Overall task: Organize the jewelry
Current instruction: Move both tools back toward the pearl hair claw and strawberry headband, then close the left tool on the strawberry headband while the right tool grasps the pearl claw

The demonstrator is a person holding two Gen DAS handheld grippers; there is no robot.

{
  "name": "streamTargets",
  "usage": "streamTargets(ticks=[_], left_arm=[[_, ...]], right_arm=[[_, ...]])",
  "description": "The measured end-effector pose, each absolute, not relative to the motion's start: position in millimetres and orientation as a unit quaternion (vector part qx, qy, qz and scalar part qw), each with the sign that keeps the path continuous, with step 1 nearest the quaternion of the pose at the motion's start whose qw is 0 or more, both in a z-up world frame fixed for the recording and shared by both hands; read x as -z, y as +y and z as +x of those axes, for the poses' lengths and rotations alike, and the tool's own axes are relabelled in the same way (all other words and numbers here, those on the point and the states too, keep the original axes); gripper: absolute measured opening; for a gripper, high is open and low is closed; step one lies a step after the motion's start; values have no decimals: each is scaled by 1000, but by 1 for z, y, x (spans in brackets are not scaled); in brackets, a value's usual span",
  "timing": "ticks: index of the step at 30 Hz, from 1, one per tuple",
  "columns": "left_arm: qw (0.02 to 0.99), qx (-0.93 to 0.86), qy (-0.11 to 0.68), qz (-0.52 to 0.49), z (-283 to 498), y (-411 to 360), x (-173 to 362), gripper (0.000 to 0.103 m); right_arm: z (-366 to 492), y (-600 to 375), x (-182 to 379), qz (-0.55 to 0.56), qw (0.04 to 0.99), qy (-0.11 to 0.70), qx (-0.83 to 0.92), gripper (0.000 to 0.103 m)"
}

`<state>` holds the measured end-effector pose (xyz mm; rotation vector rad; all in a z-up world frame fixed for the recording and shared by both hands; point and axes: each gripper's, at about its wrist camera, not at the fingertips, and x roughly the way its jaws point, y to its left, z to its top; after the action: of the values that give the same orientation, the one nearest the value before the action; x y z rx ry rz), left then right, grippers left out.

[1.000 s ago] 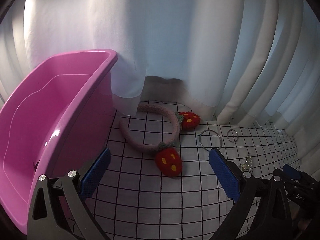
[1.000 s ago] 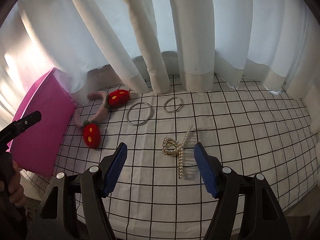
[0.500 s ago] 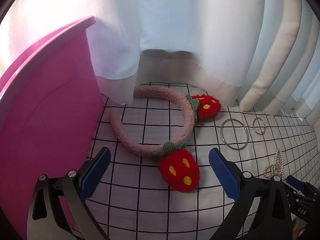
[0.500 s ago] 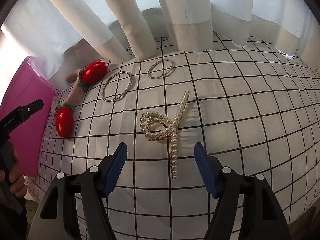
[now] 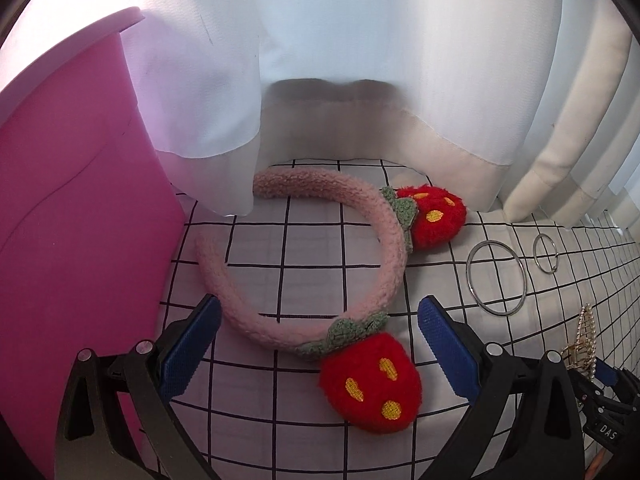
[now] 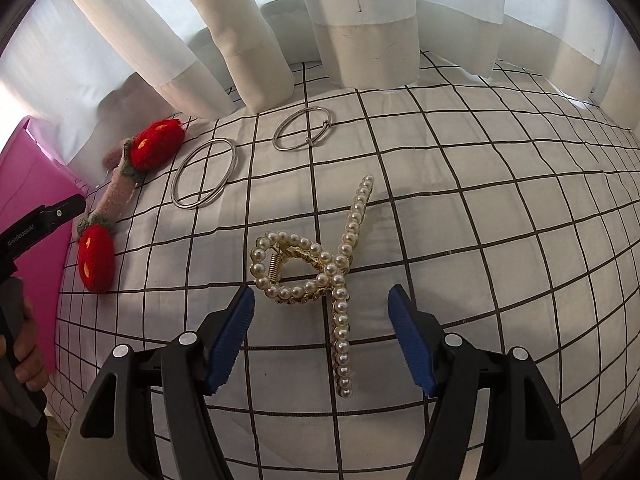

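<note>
both tongs spread wide, nothing pinched. left gripper (image 5: 318, 338) now sits low over the fuzzy pink headband with two red knitted strawberries (image 5: 384, 248); its blue pads straddle the band's near curve and the near strawberry, not touching either. a second ago the same view was higher and further back, looking into the glossy pink plastic tub (image 5: 76, 216); now only the tub's outer wall fills the left of the frame.

right gripper (image 6: 322, 334) has dropped too: the gold claw clip studded with pearls (image 6: 320, 272) was small and well ahead, now its long pearl arm runs down between the blue pads (no contact visible).

nothing on the white black-grid cloth (image 6: 460, 208) has shifted. large plain silver ring (image 6: 204, 174) and smaller silver ring with a clasp (image 6: 302, 128) lie side by side, apart, between headband and clip. headband's far end is tucked under the white curtain (image 5: 360, 60) hem. tub stands just left of the headband. part of a hand (image 6: 22, 360) shows at the right view's left edge, on the left tool's grip.
</note>
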<state>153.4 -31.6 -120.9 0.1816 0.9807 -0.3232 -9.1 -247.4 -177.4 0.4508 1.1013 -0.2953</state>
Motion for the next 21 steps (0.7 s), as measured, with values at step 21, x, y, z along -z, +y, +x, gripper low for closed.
streamTargets(ticks=[21], left_arm=[[850,150,487,136,180,-64,172,98]], right_arm=[[-1,-234,183,163,822,521,162,69]])
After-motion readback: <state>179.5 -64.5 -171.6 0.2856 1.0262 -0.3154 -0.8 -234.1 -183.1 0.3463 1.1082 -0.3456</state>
